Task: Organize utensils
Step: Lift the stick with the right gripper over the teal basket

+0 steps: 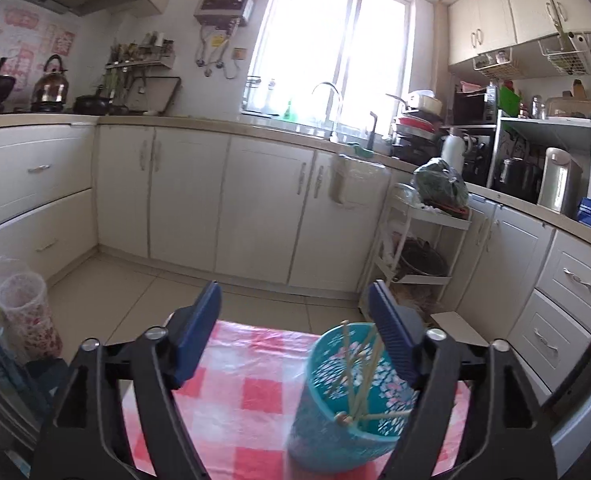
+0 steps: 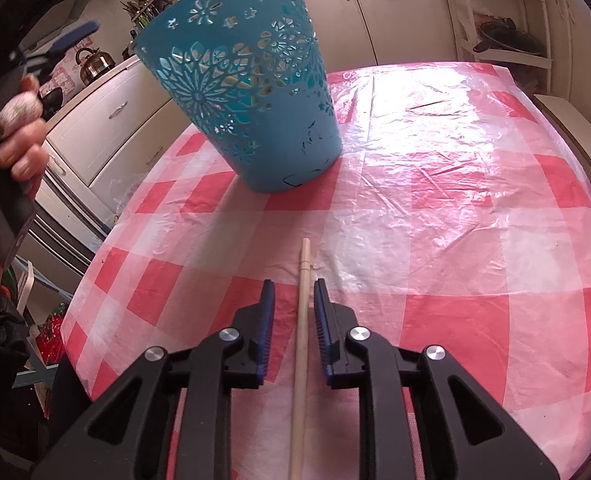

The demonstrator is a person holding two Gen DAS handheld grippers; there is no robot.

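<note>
Teal perforated plastic basket (image 2: 251,92) on the checked tablecloth (image 2: 435,208) already holds several wooden chopsticks (image 1: 359,376). Left gripper (image 1: 295,336) gapes empty above it. Right gripper (image 2: 294,316), jaws slack, straddles one remaining chopstick (image 2: 301,344) lying on the cloth; it's not yet gripped.

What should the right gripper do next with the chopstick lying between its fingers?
Probably close the right gripper on the chopstick: it lies on the checked tablecloth between open pads, untouched, while the blue basket already holds others.

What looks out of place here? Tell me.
One chopstick lies alone on the tablecloth, between the right gripper's parted jaws, untouched. The others stand in the teal basket, which looks tilted, though the fisheye may exaggerate.
</note>
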